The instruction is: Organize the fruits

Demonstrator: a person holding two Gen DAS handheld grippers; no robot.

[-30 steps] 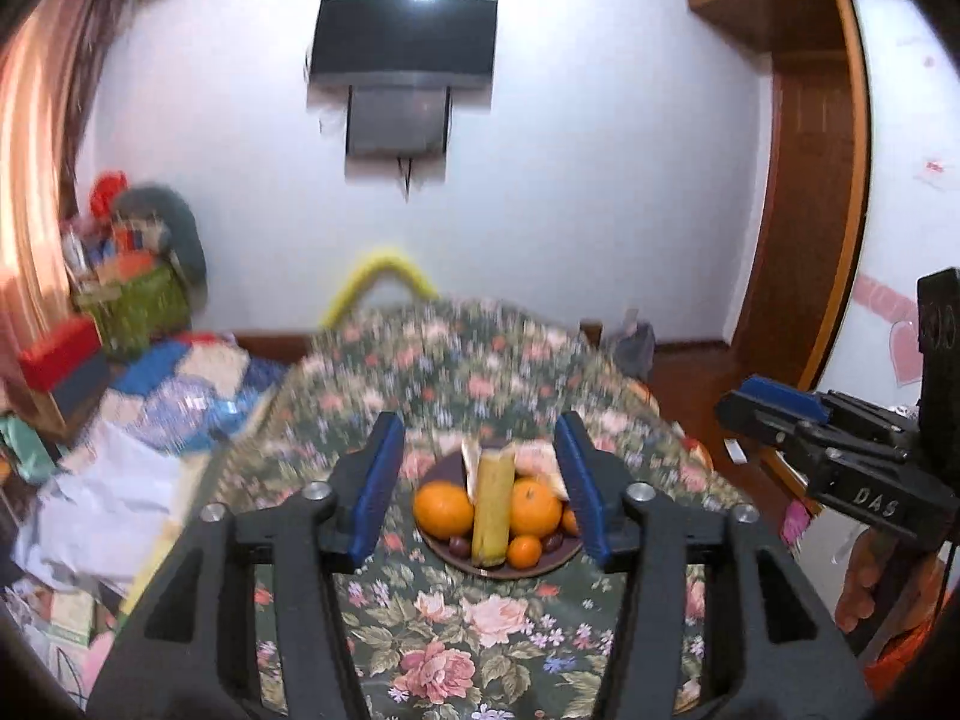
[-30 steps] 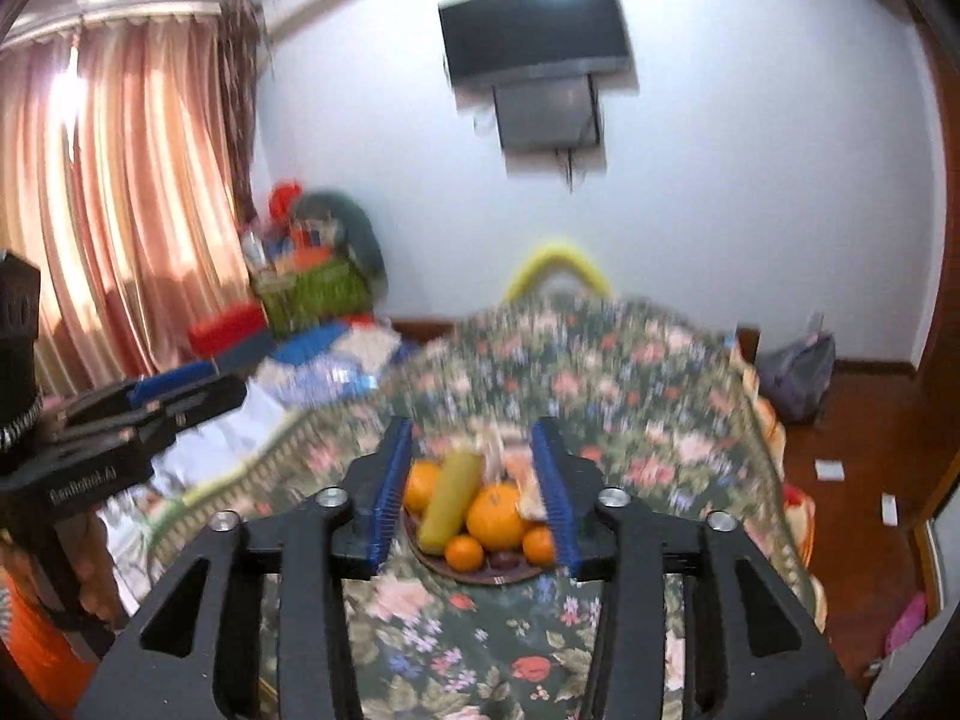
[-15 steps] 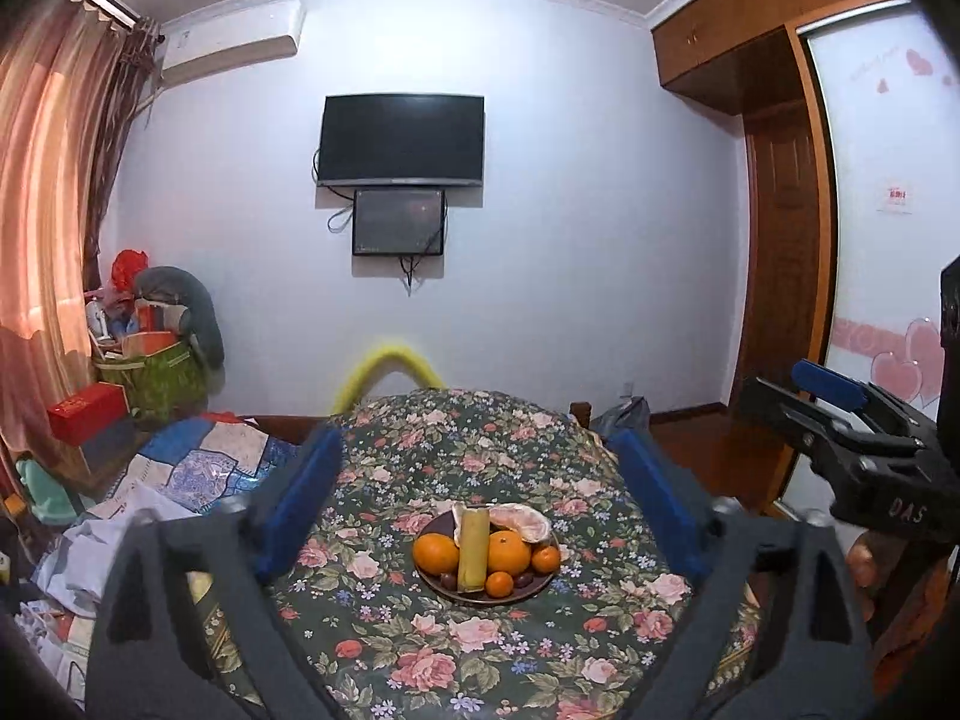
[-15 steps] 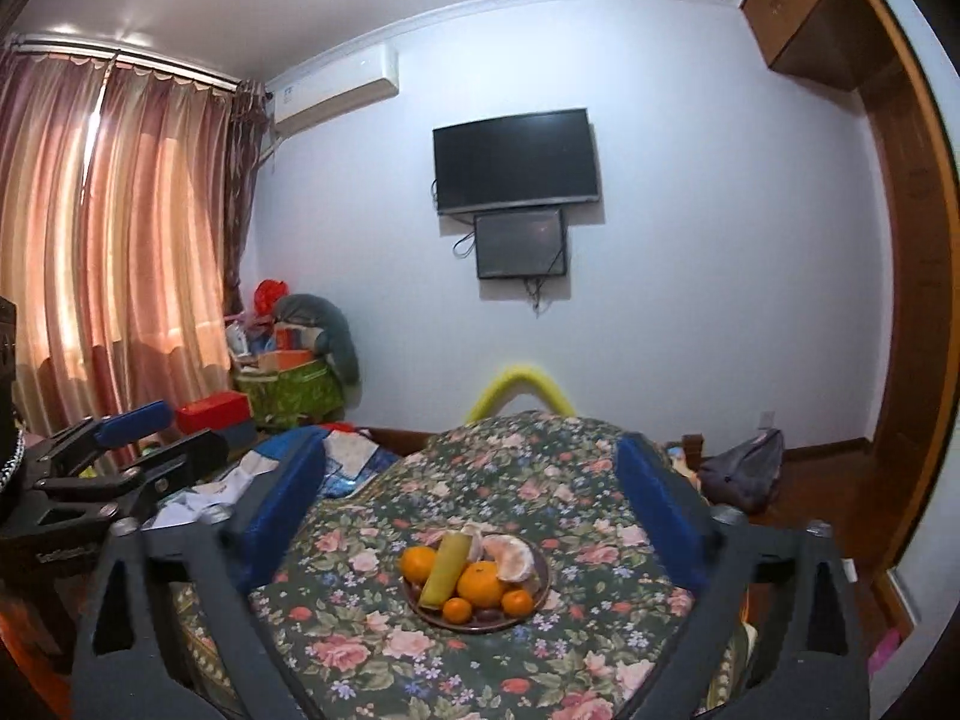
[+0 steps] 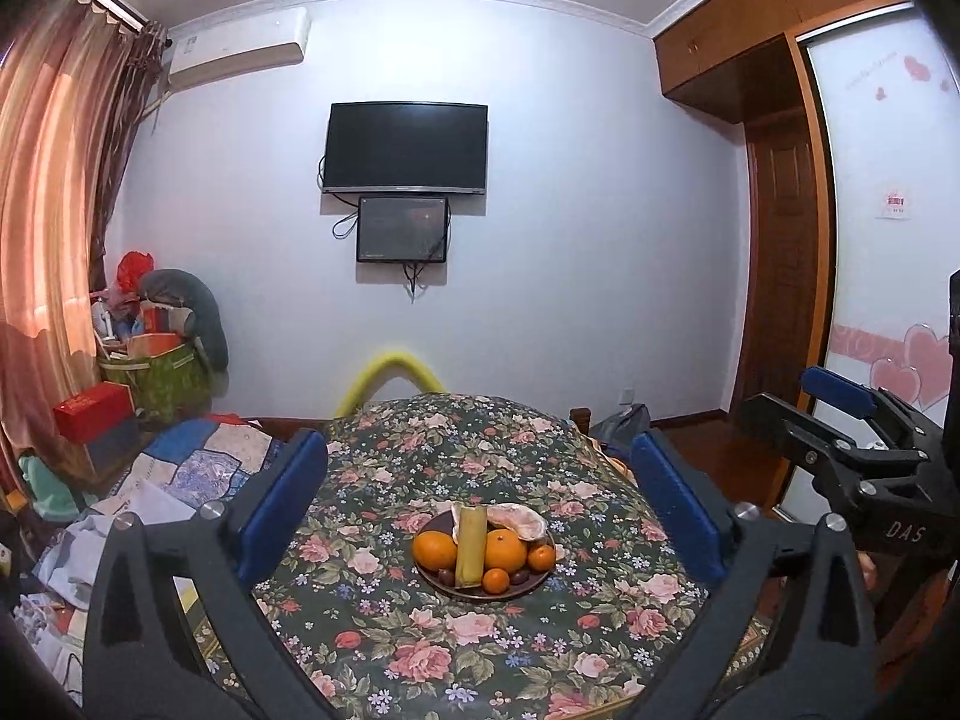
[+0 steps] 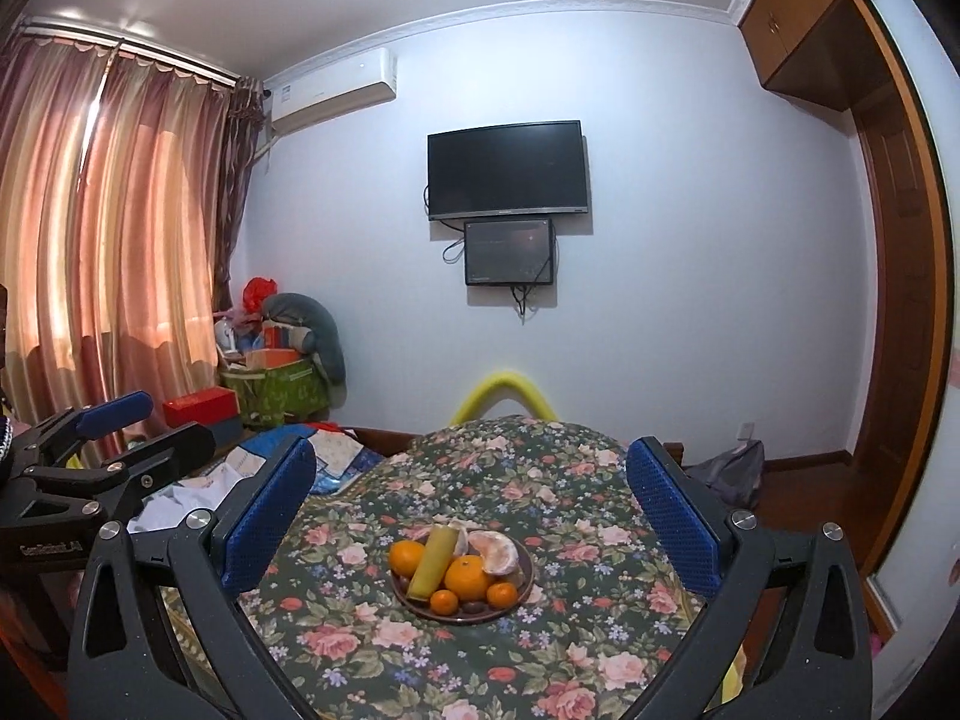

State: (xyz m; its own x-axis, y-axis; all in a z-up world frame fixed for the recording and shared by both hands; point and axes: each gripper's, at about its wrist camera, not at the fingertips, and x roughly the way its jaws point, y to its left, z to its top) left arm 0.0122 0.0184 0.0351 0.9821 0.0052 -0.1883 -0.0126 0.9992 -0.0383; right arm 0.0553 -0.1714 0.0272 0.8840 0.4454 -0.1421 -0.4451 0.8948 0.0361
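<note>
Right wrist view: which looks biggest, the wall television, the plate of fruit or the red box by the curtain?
1. Television.
2. Plate of fruit.
3. Red box.
The television hangs farther away yet still looks largest; the plate's nearness may flatter it over the box.

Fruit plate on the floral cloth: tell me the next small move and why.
Probably bring one gripper, say the right gripper, forward and down toward the plate. Both it and the left gripper stand wide open, empty and well short of the fruit, and the green stalk lies across the oranges, easy to reach first.

White wall (image 5: 570, 240) with television (image 5: 405, 147), pink curtains (image 6: 102, 228), wooden wardrobe (image 5: 750, 48).
</note>
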